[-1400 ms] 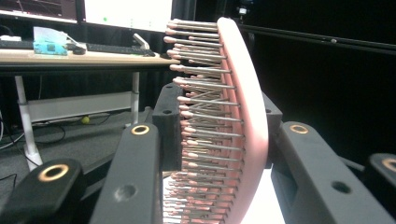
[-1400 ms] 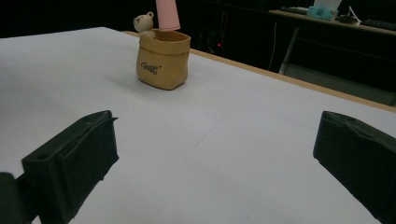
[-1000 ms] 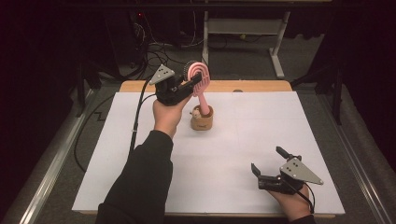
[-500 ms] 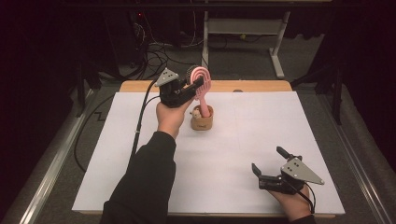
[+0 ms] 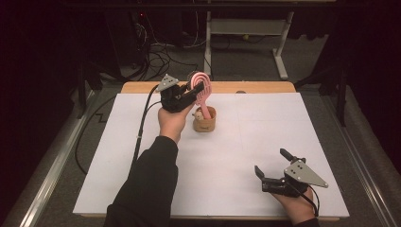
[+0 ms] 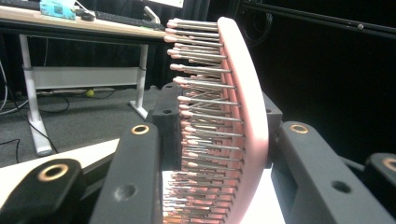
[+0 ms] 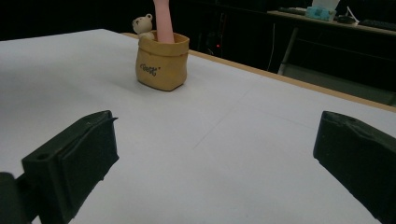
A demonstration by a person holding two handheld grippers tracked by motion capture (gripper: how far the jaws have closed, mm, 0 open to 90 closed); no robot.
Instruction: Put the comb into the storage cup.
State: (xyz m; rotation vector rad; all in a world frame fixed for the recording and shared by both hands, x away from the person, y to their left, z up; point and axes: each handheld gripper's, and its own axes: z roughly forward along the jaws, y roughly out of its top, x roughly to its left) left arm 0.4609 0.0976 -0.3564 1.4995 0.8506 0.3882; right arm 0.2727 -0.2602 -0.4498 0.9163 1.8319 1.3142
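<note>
Left gripper [image 5: 191, 92] raised above far part of white surface [image 5: 236, 156], clamped on head of pink hairbrush [image 5: 202, 90]; brush tilted, handle down inside small tan pouch [image 5: 204, 120]. Right gripper [image 5: 272, 165] rests low near front edge, jaws wide apart, holding nothing.

The small tan pouch [image 7: 162, 60], standing at the far middle of the tabletop [image 7: 243, 140], bore a short dark cursive print on its front, too small and blurred to read.
</note>
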